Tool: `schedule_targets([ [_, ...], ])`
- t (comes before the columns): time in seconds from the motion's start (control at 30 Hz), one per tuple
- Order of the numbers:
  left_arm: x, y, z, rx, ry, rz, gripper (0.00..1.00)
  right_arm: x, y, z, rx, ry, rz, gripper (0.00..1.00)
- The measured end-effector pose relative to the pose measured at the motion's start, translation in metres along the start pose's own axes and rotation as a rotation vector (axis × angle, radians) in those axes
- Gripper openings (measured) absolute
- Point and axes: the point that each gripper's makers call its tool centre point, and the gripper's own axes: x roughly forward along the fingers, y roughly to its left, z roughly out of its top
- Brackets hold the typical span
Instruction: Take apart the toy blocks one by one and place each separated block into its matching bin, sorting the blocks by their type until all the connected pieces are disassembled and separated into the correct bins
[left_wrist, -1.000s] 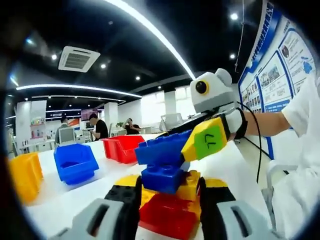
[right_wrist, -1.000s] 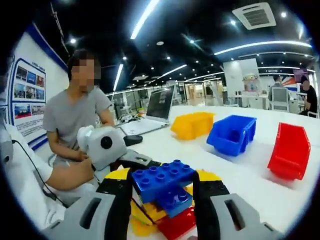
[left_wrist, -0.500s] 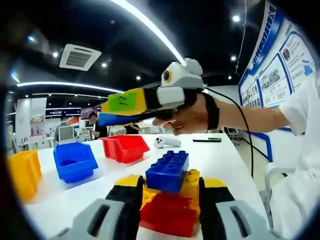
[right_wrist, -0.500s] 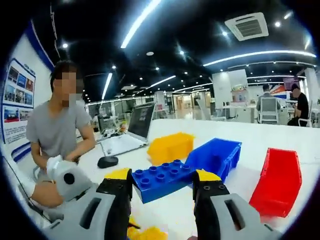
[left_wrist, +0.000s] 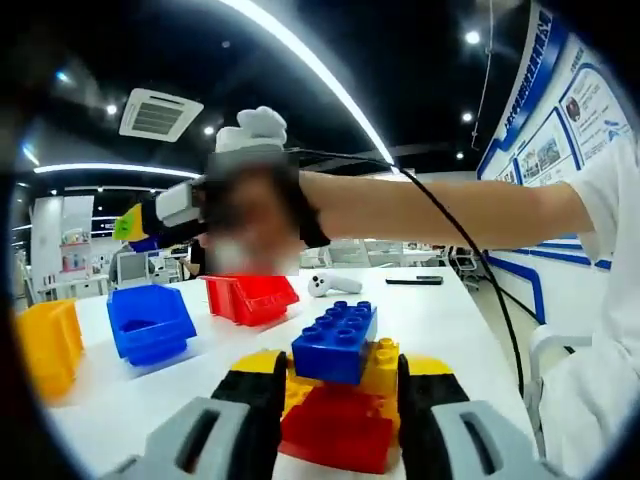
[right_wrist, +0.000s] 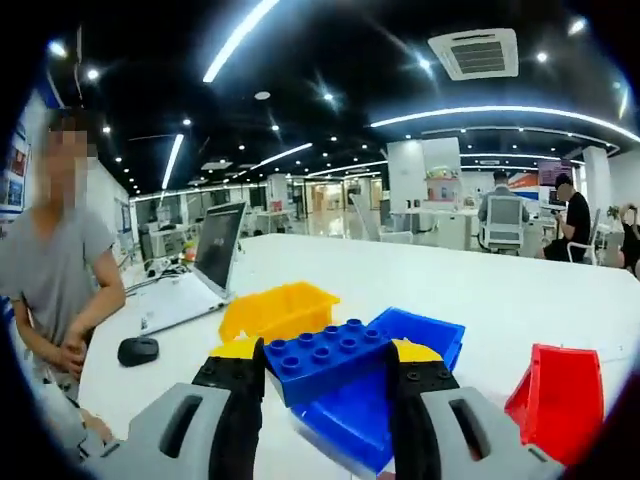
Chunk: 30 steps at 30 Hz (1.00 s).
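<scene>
Between the jaws of the right gripper (right_wrist: 325, 385) a long blue block (right_wrist: 328, 358) is sitting clamped, its studs facing up, the black pads pressing on both ends. Below it the blue bin (right_wrist: 400, 385) is lying on the white table (right_wrist: 450, 290), with the yellow bin (right_wrist: 275, 310) just beside it and the red bin (right_wrist: 560, 400) off to the other side. A laptop (right_wrist: 205, 265) and a mouse (right_wrist: 138, 350) are resting near a seated person (right_wrist: 50, 290).

Down in the left gripper view, the left gripper (left_wrist: 335, 400) is closing on a block stack (left_wrist: 340, 410): a red block at the bottom, yellow in the middle, a short blue block (left_wrist: 336, 340) on top. The person's hand (left_wrist: 250, 215) is reaching across above the bins, blurred; the right gripper shows past it, its grip hard to read there.
</scene>
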Motion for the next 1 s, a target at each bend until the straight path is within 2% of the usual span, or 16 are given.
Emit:
schedule_targets([
  [0.13,0.000,0.000,0.000,0.001,-0.001,0.005,0.46,0.016,-0.020,-0.011,0.034,0.020,-0.092,0.49],
  [0.23,0.000,0.003,0.000,0.002,-0.001,0.007,0.46,0.024,-0.031,-0.019,0.043,0.028,-0.126,0.50],
  [0.37,0.001,0.006,-0.001,0.002,-0.001,0.007,0.46,0.029,-0.038,-0.026,0.004,0.042,-0.151,0.50],
  [0.43,0.001,0.009,-0.001,0.001,-0.001,0.007,0.46,0.030,-0.040,-0.026,-0.016,0.045,-0.154,0.58],
  [0.47,0.002,0.009,-0.001,0.002,0.000,0.007,0.46,0.028,-0.035,-0.019,-0.015,0.012,-0.130,0.67],
  [0.53,0.002,0.008,-0.001,0.002,-0.001,0.007,0.46,0.020,-0.030,-0.012,-0.002,-0.012,-0.112,0.72],
  [0.67,0.003,0.008,-0.001,0.002,-0.001,0.008,0.46,0.005,-0.018,0.005,0.015,-0.044,-0.060,0.69],
  [0.8,0.003,0.008,-0.001,0.003,-0.001,0.008,0.46,-0.025,-0.005,0.016,0.003,-0.080,-0.007,0.67],
  [1.0,0.003,0.010,-0.001,-0.004,0.000,0.006,0.46,-0.075,0.022,0.012,-0.067,-0.075,0.072,0.66],
])
